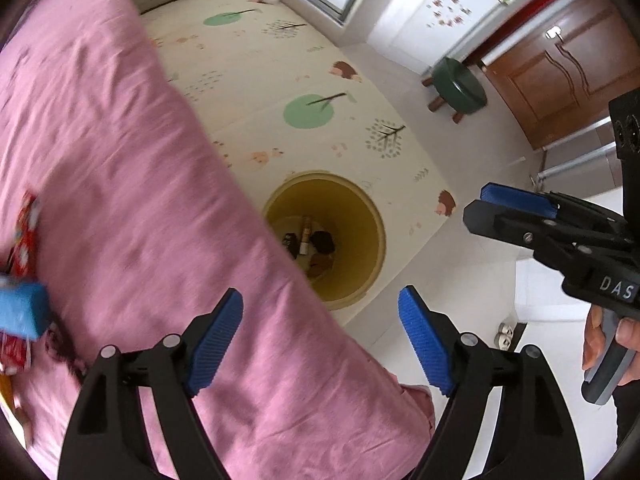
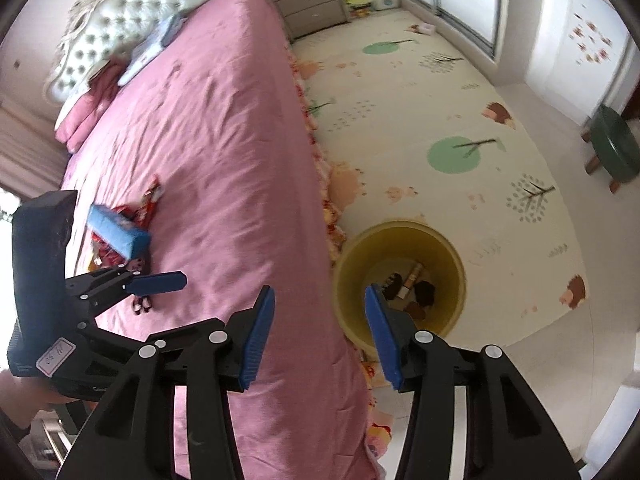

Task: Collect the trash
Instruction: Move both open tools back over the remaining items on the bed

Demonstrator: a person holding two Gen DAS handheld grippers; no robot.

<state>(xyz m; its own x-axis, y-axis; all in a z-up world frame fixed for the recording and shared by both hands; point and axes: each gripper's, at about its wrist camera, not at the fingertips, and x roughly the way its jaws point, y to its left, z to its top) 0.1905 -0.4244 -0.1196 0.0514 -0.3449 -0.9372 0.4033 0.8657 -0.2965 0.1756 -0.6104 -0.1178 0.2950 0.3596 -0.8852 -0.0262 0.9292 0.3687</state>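
A yellow bin (image 1: 362, 216) stands on the floor beside the pink bed (image 1: 120, 160) and holds several pieces of trash (image 1: 308, 240). It also shows in the right wrist view (image 2: 452, 256). A blue box (image 2: 116, 232) and red wrappers (image 2: 150, 200) lie on the bed; they show blurred at the left edge of the left wrist view (image 1: 20, 308). My left gripper (image 1: 320, 340) is open and empty above the bed's edge near the bin. My right gripper (image 2: 318, 332) is open and empty over the bed's edge and the bin; it also shows in the left wrist view (image 1: 476, 208).
A patterned play mat (image 1: 280, 60) covers the floor. A green stool (image 1: 460, 88) stands by a wooden door (image 1: 560, 68). A drawer unit (image 2: 312, 8) stands at the head of the bed, next to a tufted headboard (image 2: 120, 12).
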